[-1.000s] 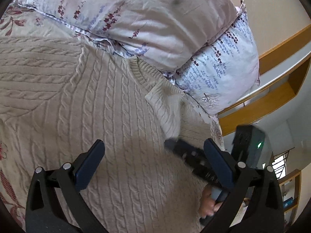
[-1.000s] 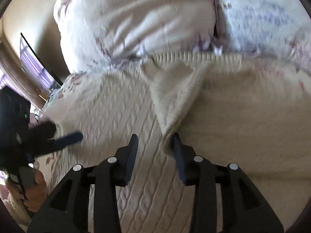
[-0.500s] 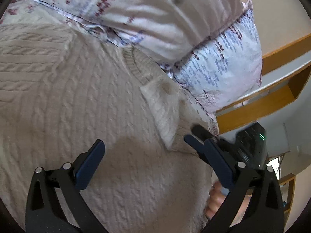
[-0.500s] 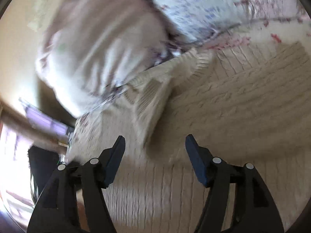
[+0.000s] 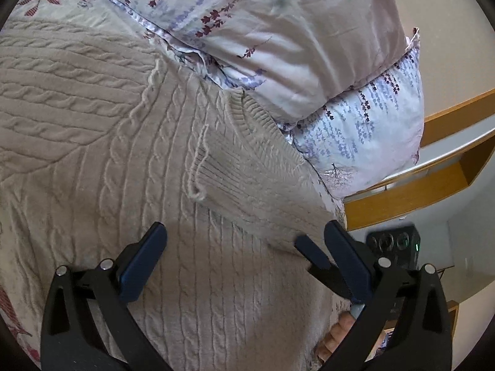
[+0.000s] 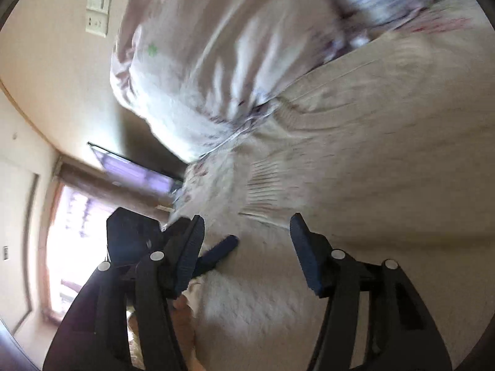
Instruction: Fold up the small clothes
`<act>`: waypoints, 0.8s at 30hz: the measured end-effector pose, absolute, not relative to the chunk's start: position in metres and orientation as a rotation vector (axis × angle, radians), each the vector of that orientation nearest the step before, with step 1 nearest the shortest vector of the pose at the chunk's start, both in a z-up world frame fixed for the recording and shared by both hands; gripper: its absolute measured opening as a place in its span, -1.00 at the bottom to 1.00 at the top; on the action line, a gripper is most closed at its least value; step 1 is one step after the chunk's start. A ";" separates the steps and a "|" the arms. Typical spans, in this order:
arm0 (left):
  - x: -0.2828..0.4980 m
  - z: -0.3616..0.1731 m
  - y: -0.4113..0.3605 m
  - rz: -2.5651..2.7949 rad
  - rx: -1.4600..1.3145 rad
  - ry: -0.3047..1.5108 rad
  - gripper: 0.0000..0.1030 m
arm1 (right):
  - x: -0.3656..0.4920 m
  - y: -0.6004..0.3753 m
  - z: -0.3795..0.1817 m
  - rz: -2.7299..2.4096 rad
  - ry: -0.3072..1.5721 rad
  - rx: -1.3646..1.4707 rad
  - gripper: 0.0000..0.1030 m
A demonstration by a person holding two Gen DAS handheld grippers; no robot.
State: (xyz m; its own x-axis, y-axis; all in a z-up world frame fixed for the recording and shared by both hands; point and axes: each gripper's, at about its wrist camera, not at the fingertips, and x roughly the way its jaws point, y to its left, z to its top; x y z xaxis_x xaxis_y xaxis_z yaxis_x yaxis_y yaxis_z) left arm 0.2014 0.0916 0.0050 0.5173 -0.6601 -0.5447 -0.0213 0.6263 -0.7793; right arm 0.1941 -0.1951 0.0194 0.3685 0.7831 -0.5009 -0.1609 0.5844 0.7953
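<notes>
Cream cable-knit sweater (image 5: 130, 160) lies flat on the bed against the floral pillows (image 5: 278, 31), one sleeve (image 5: 247, 179) folded across its chest. My left gripper (image 5: 244, 253) hovers spread wide over it, holding nothing; my right gripper (image 6: 247, 247) is narrowing, nothing between its fingers.

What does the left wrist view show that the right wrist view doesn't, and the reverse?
Only the left wrist view: the wooden shelf, and sharp cable stitches on the sweater with its folded-in sleeve cuff.

Only the right wrist view: a wall switch plate, a bright window and a dark screen, all blurred.

Both: the sweater, the floral pillows, and both grippers. The left gripper is open, nothing between its pads; the right gripper is closing slightly, holding nothing.
</notes>
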 end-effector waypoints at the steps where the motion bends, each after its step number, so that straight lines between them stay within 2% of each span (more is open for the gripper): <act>1: 0.203 0.005 0.090 -0.441 -0.826 0.967 0.96 | 0.187 -0.205 0.021 0.641 1.007 0.720 0.17; 3: 0.205 0.004 0.089 -0.431 -0.832 0.969 0.94 | 0.171 -0.238 0.022 0.498 0.980 0.730 0.17; 6: 0.211 0.002 0.089 -0.410 -0.848 0.977 0.78 | 0.150 -0.299 0.015 0.250 0.929 0.824 0.16; 8: 0.216 0.001 0.089 -0.394 -0.848 0.986 0.55 | 0.138 -0.338 0.010 0.095 0.882 0.903 0.16; 9: 0.218 0.000 0.088 -0.389 -0.847 0.992 0.51 | 0.133 -0.351 0.005 0.045 0.864 0.932 0.15; 11: 0.223 -0.001 0.086 -0.380 -0.833 0.995 0.28 | 0.130 -0.377 -0.006 -0.018 0.834 1.017 -0.02; 13: 0.230 -0.004 0.082 -0.374 -0.817 1.003 0.15 | 0.135 -0.388 -0.012 -0.032 0.815 1.062 -0.18; 15: 0.235 -0.005 0.080 -0.365 -0.805 0.997 0.04 | 0.144 -0.390 -0.014 -0.059 0.785 1.057 -0.26; 16: 0.237 -0.006 0.079 -0.361 -0.795 0.998 -0.04 | 0.147 -0.389 -0.015 -0.064 0.778 1.056 -0.42; 17: 0.240 -0.007 0.077 -0.358 -0.785 0.992 -0.20 | 0.151 -0.388 -0.016 -0.073 0.769 1.051 -0.55; 18: 0.242 -0.007 0.077 -0.354 -0.777 0.993 -0.31 | 0.152 -0.390 -0.017 -0.084 0.754 1.050 -0.77; 19: 0.246 -0.009 0.074 -0.353 -0.763 0.999 -0.62 | 0.144 -0.398 -0.013 -0.093 0.736 1.053 -0.81; 20: 0.249 -0.010 0.071 -0.355 -0.750 1.004 -0.83 | 0.140 -0.399 -0.014 -0.106 0.711 1.053 -0.82; 24: 0.253 -0.010 0.067 -0.321 -0.676 0.984 -0.84 | 0.117 -0.404 -0.020 -0.175 0.667 1.053 -0.84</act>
State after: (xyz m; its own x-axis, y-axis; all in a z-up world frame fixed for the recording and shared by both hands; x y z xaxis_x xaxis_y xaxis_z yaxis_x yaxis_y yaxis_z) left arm 0.2534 0.0674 -0.0097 0.5289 -0.5378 -0.6566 -0.0470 0.7539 -0.6554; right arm 0.1175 -0.4044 -0.0199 0.7920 0.1752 -0.5849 0.4393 0.5017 0.7452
